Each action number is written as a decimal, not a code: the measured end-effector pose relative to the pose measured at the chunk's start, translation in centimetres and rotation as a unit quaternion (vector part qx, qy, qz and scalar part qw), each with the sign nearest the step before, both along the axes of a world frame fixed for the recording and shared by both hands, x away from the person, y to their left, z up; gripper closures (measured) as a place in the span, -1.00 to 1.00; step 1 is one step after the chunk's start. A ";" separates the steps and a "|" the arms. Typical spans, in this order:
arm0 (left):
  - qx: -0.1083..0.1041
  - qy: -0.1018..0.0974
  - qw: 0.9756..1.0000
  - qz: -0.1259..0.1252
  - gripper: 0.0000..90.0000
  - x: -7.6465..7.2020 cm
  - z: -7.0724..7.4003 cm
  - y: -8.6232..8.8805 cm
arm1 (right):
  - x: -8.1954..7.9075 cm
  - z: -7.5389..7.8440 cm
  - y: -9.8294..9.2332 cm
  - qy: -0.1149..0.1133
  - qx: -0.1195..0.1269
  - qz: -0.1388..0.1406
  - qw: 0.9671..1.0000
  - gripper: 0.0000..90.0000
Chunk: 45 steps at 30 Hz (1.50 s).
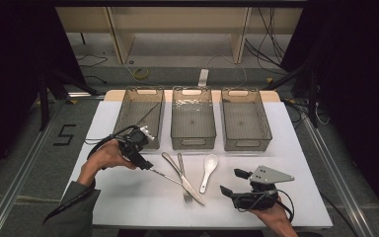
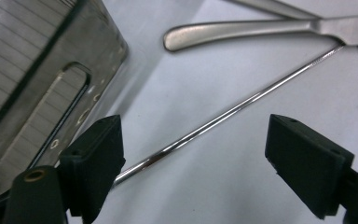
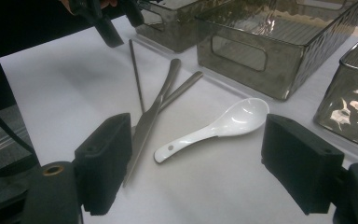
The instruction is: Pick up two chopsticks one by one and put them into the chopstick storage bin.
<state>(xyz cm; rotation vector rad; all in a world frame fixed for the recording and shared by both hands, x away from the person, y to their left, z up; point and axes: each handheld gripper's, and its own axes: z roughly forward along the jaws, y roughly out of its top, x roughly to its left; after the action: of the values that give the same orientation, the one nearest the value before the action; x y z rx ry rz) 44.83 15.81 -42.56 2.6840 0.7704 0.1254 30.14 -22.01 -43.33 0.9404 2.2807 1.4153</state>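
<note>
On a white surface (image 1: 128,207) set for sorting cutlery, the left hand-held gripper (image 1: 147,165) comes down over a thin metal chopstick (image 1: 165,176) — its jaws stand wide apart, one on each side of the near end of the rod, neither pad seen pressing on it in the left gripper view, where the chopstick (image 2: 223,116) runs between them. The straddling pose reads as the approach to a pick-up across the rod's thin width. The chopstick lies flat just in front of the left bin (image 1: 139,117), its long axis slanting away from that bin's front corner toward the person's right and near edge, its far tip disappearing at the crossed knife (image 1: 185,180) and fork (image 1: 183,178). Those two lie in front of the gap between the left bin and the middle bin (image 1: 193,118), handles pointing back toward the bins, likely left as a loose heap awaiting sorting. A white ceramic spoon (image 1: 208,170) lies farther right of the left bin, bowl toward the bins, apart from the metal pieces. The right bin (image 1: 245,118) stands beyond it in the same row. The right hand-held gripper (image 1: 236,183) waits low at the near right of the surface — jaws apart, nothing between them — aimed across at the spoon (image 3: 219,128).
</note>
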 end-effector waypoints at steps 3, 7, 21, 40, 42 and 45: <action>0.005 -0.001 1.000 -0.002 -0.58 0.1 -0.4 -0.1 | 0.0 0.0 0.0 0.000 0.000 0.002 1.000 -0.43; 0.017 -0.010 1.000 -0.014 -0.54 0.2 -1.0 -0.2 | 0.0 0.0 0.1 -0.001 0.000 0.002 1.000 -0.43; 0.053 -0.002 0.998 -0.045 -0.24 0.4 -2.7 -0.5 | 0.0 0.0 0.1 0.002 -0.003 0.004 1.000 -0.43; 0.077 0.011 0.994 -0.076 0.10 0.9 -3.5 -0.6 | 0.0 -0.1 0.2 0.001 -0.005 0.007 1.000 -0.43; 0.074 0.014 0.995 -0.070 0.12 0.8 -3.6 -0.6 | 0.1 0.0 0.2 0.002 -0.004 0.005 1.000 -0.43; 0.082 0.016 0.994 -0.077 0.19 0.7 -3.5 -0.7 | 0.1 0.0 0.2 0.002 -0.004 0.005 1.000 -0.42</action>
<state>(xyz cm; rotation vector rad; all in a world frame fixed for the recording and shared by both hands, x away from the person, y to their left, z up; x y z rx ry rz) 45.53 15.14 -46.05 2.8964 0.5832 0.1120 30.19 -21.78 -43.36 0.9298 2.2954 1.4085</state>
